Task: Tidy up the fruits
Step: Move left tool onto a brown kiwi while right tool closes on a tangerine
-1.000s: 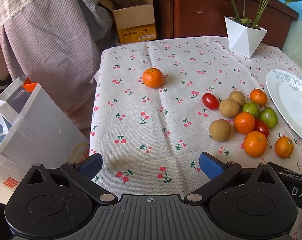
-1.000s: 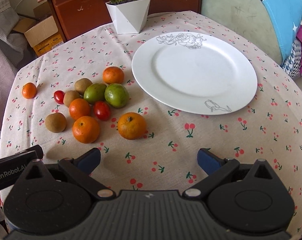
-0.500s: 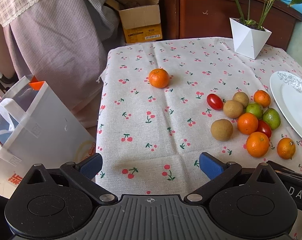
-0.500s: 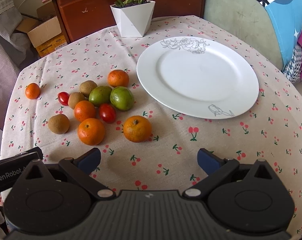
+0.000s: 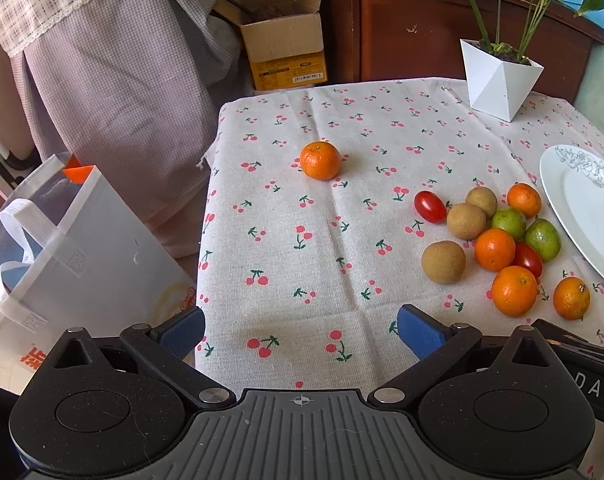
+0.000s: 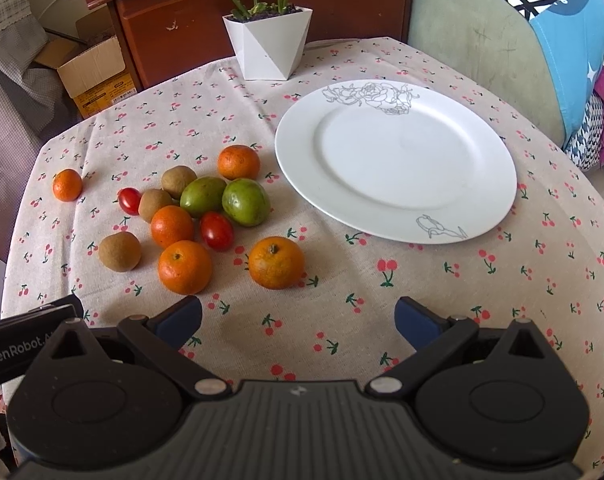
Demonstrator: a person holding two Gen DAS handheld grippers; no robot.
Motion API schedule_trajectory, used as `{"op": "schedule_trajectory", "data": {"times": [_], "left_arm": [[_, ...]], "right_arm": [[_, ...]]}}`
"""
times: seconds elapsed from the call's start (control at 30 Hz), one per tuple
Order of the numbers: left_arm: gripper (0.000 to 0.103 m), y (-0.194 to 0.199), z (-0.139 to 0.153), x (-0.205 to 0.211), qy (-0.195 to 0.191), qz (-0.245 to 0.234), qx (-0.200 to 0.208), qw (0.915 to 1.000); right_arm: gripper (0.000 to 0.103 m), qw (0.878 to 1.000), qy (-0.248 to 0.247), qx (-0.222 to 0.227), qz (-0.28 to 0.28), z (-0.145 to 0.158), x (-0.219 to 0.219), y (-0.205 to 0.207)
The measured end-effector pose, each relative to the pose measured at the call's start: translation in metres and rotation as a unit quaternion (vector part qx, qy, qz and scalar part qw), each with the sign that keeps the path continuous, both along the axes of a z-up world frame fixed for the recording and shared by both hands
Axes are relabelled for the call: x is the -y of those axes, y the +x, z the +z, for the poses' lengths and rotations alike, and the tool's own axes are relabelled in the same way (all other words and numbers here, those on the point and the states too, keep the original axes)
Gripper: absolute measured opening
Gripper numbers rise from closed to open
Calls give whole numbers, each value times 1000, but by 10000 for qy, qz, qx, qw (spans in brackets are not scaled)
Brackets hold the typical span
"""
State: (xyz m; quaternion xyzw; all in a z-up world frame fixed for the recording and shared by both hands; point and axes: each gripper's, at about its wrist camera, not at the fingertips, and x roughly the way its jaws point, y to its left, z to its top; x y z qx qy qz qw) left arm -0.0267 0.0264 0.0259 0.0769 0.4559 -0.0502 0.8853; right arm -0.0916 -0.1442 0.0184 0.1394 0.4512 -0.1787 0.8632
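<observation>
A cluster of fruit lies on the cherry-print tablecloth: several oranges, with the nearest orange in front, two green fruits, two red tomatoes and three brown kiwis. One lone orange sits apart at the far left, also seen as the lone orange. A white plate with grey flower drawings stands bare to the right of the cluster. My left gripper is open near the table's front left edge. My right gripper is open just in front of the nearest orange.
A white angular plant pot stands at the back of the table, before a brown wooden cabinet. A cardboard box and a white shopping bag sit off the table's left side. A blue-and-green cushion lies right.
Both grippers have drawn back and up from the table, so the fruit and plate look farther off. Nothing on the table has moved, and both grippers stay open.
</observation>
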Motion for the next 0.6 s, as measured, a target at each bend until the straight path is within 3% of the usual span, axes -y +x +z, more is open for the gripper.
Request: {"op": "schedule_trajectory", "data": {"times": [0.27, 0.6], "left_arm": [[102, -1, 1, -2, -98, -10, -2, 10000], [103, -1, 2, -5, -382, -108, 57, 9992]], "right_arm": [[102, 9999, 55, 108, 52, 1, 3, -3], [96, 9962, 419, 748, 136, 2, 25, -23]]}}
